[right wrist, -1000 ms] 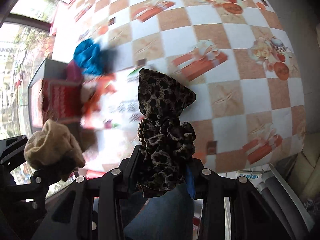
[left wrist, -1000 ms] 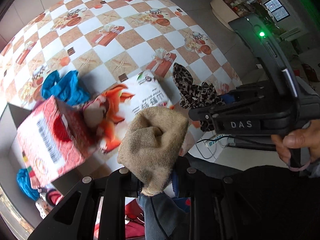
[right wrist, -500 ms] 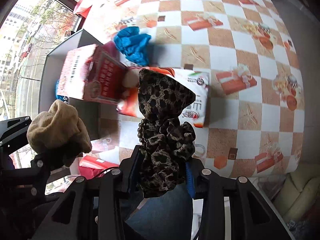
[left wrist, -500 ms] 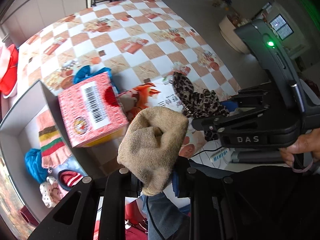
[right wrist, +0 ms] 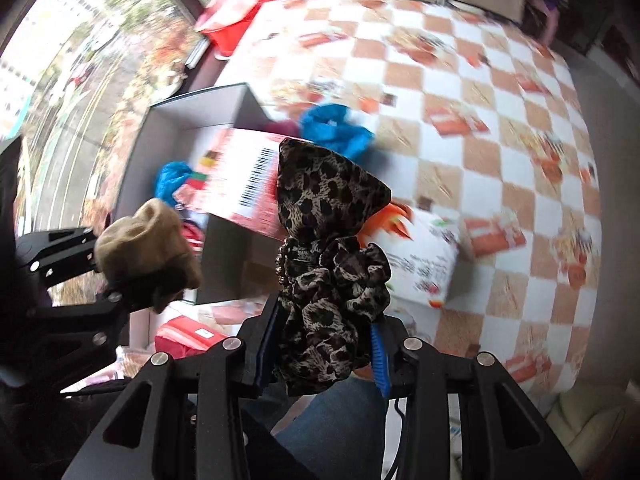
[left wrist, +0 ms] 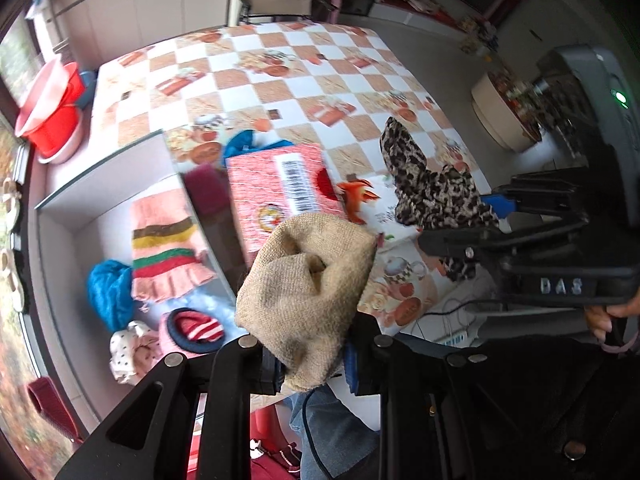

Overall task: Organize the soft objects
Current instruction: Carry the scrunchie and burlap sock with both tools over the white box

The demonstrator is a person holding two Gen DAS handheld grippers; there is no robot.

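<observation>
My left gripper (left wrist: 312, 354) is shut on a tan burlap pouch (left wrist: 306, 288), which it holds up over the near wall of a grey box (left wrist: 100, 172). My right gripper (right wrist: 324, 350) is shut on a leopard-print scrunchie with a bow (right wrist: 328, 248). That scrunchie (left wrist: 432, 196) also shows at the right of the left wrist view, and the pouch (right wrist: 146, 246) at the left of the right wrist view. Inside the box lie a striped knit piece (left wrist: 168, 248), a blue fabric ball (left wrist: 110, 294), a red striped ring (left wrist: 196, 328) and a white dotted cloth (left wrist: 130, 350).
A red patterned carton (left wrist: 280, 192) leans on the box wall. Beside it on the checked tablecloth (left wrist: 280, 88) lie a blue cloth (right wrist: 334, 132) and a white printed bag (right wrist: 424, 264). Red basins (left wrist: 52, 108) sit past the far left edge of the table. A hand (left wrist: 608, 316) holds the right gripper's handle.
Both grippers rose and swung left toward the grey box, each keeping its hold. The box interior and its contents came into view, and the red carton now sits closer under the pouch.
</observation>
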